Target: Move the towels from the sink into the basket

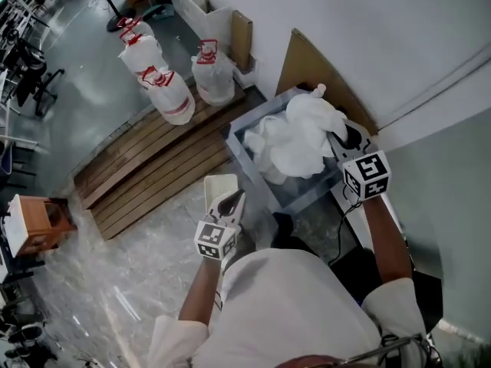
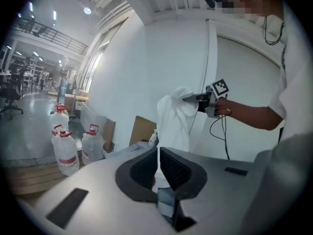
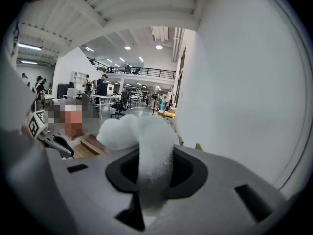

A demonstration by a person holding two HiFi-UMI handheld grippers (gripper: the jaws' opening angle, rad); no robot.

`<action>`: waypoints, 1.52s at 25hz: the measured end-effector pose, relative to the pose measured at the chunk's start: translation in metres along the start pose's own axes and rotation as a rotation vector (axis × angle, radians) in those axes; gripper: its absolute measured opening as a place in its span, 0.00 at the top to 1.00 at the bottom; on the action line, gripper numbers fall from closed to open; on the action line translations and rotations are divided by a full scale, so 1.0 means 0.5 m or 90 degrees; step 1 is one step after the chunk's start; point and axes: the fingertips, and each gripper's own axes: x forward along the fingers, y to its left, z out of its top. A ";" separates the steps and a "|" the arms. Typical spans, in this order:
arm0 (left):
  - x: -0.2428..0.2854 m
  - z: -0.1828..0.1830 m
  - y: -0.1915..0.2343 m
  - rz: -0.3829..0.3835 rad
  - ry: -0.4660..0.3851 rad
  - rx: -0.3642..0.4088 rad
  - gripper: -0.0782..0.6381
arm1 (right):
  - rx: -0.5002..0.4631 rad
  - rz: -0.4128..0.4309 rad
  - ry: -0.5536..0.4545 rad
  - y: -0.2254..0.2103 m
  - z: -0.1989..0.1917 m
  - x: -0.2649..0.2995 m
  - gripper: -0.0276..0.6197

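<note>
The sink (image 1: 244,159) sits dead ahead of me in the head view, a pale box against the wall. A heap of white towels (image 1: 268,140) fills its far half.

One towel (image 1: 311,117) is up out of that heap, clenched between my right gripper (image 1: 335,134) jaws at about 2 o'clock from the sink's middle. In the right gripper view a thick fold of it runs straight through the pads. Its long axis is vertical: from the left gripper view it drapes straight down from my right fingers (image 2: 191,98), toward 6 o'clock, and my own left jaws hide its lower end, so I can't say whether the tail has cleared the rim.

My left gripper (image 1: 230,202) hangs at 8 o'clock from the sink, jaws drawn together on nothing I can see. The right hand is plainly the one doing the carrying.

I can't pick out the basket with certainty.
</note>
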 end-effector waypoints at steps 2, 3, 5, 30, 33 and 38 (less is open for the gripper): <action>-0.004 0.026 0.002 0.002 -0.014 0.012 0.87 | -0.010 0.002 -0.026 -0.007 0.059 -0.019 0.82; -0.008 0.037 0.005 0.004 -0.021 0.018 0.87 | -0.014 0.006 -0.038 -0.008 0.087 -0.027 0.82; -0.018 0.053 0.011 0.010 -0.031 0.026 0.87 | -0.026 0.013 -0.058 -0.006 0.137 -0.039 0.82; -0.340 -0.032 0.255 0.267 -0.083 -0.055 0.87 | -0.039 0.321 -0.079 0.447 0.217 0.158 0.82; -0.377 -0.062 0.286 0.291 -0.076 -0.090 0.87 | -0.030 0.362 -0.045 0.527 0.161 0.211 0.82; -0.384 -0.143 0.357 0.320 -0.054 -0.139 0.87 | -0.018 0.409 0.035 0.657 -0.011 0.335 0.81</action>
